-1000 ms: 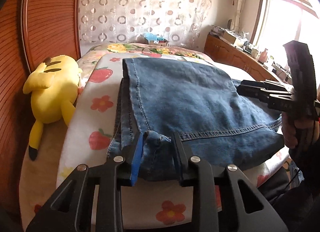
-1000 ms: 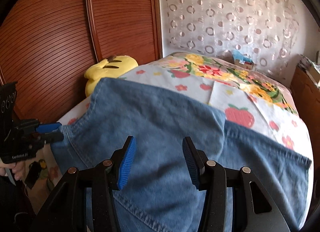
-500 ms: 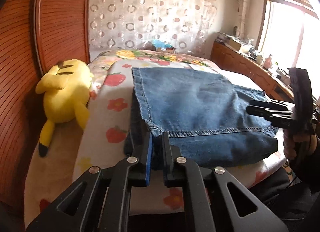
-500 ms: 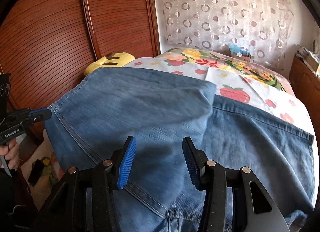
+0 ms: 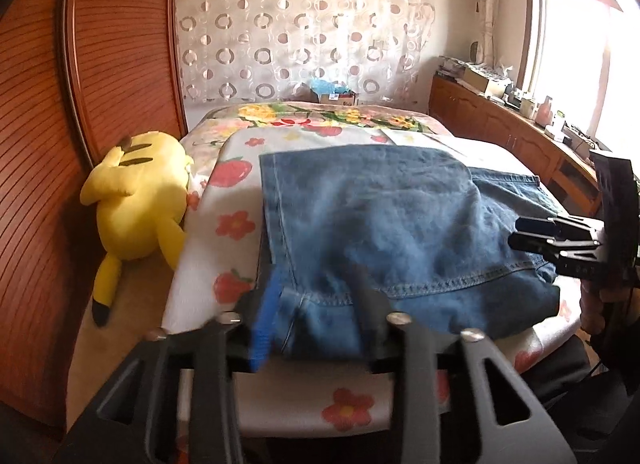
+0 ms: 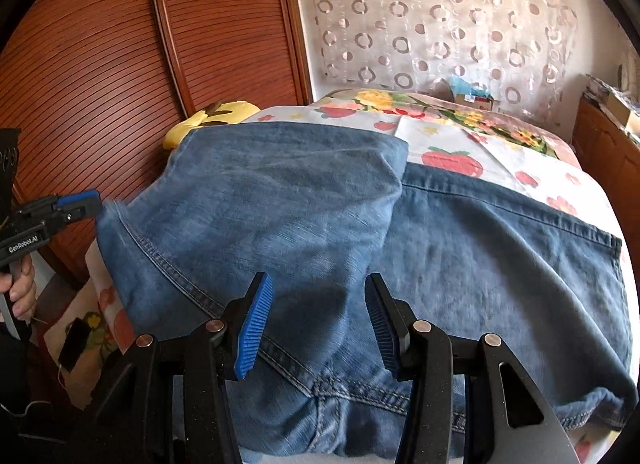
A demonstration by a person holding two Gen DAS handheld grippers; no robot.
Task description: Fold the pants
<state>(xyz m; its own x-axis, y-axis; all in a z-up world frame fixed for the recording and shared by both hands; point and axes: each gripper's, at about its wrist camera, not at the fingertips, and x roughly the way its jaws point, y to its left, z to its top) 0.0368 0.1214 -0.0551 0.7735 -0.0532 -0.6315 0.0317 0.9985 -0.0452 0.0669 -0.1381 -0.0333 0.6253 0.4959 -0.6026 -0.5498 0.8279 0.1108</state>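
Blue denim pants lie folded over on the flowered bed sheet, an upper layer covering the left part. My left gripper sits at the near left corner of the pants. Its jaws are opening, the hem corner lies loose between them, and the pads stand off the cloth. In the right wrist view the left gripper shows at the pants' left corner. My right gripper hovers open over the near edge of the pants with nothing gripped. It also appears at the right in the left wrist view.
A yellow plush toy lies on the bed's left side against a reddish wooden wardrobe. A low wooden cabinet with clutter runs along the right wall under the window. A small box stands beyond the bed's far end.
The left gripper closed on the hem corner, then opened again and rose slightly. The folded layer now lies flatter. The right gripper, still open, shifted sideways over the pants.
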